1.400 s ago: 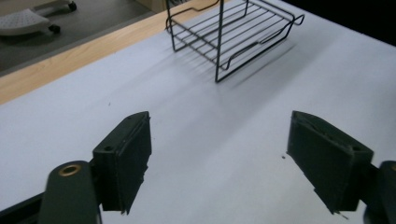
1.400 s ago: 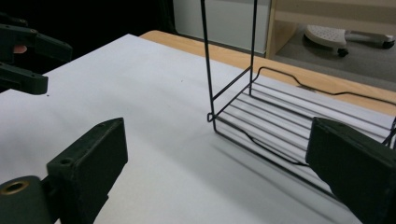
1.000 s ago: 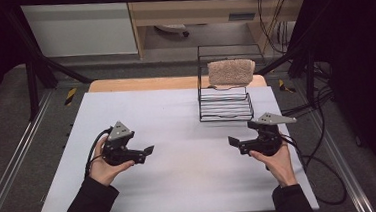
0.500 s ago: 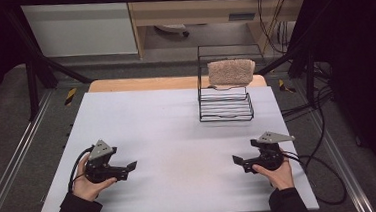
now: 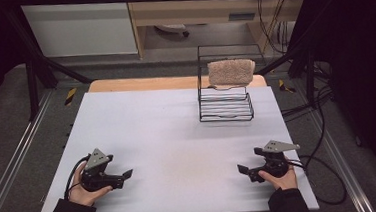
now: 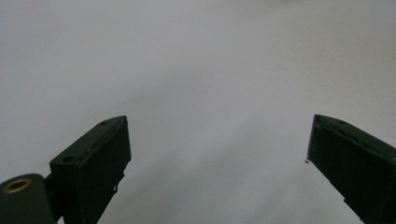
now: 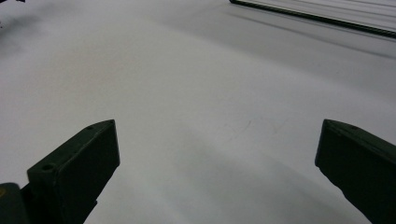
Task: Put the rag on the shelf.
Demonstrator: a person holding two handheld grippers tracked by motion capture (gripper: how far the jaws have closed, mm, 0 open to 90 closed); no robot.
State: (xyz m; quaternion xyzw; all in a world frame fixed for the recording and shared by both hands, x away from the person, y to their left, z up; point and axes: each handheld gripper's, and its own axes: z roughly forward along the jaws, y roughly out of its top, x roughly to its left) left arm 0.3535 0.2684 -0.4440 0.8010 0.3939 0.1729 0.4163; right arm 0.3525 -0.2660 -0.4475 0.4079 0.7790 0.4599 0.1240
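A: Status on the left gripper (image 5: pixel 126 175)?

B: Low over the tabletop (image 5: pixel 178 136), near-left corner, person's left hand (image 5: pixel 84 191) wrapped around it. Jaws spread wide, nothing between them. The left gripper view has just bare white surface between the two black jaws.

A: Right gripper (image 5: pixel 242 170)?

B: Same story, mirrored. Near-right corner, held by the right hand (image 5: pixel 280 177), jaws pointing inward toward the middle of the tabletop. Spread wide, empty. Grey three-cornered plate on top, cable trailing off the right edge.

A: Anything close to either?

B: No. Closest items are the wire rack (image 5: pixel 225 103) and the towel (image 5: pixel 231 73), both well apart from the two grippers, at the far side, right of centre.

A: Towel position exactly?

B: Beige, folded, draped over the top of the rack's upright back frame. It hangs above the rack's slatted base; can't tell if it touches the base.

A: Rack visible from the gripper cameras?

B: In the right gripper view, a dark line of the rack's base (image 7: pixel 317 17) runs across the top right. Far ahead of the jaws.

A: Tabletop otherwise?

B: White sheet over a wooden board; the wood shows as a strip at the far edge.
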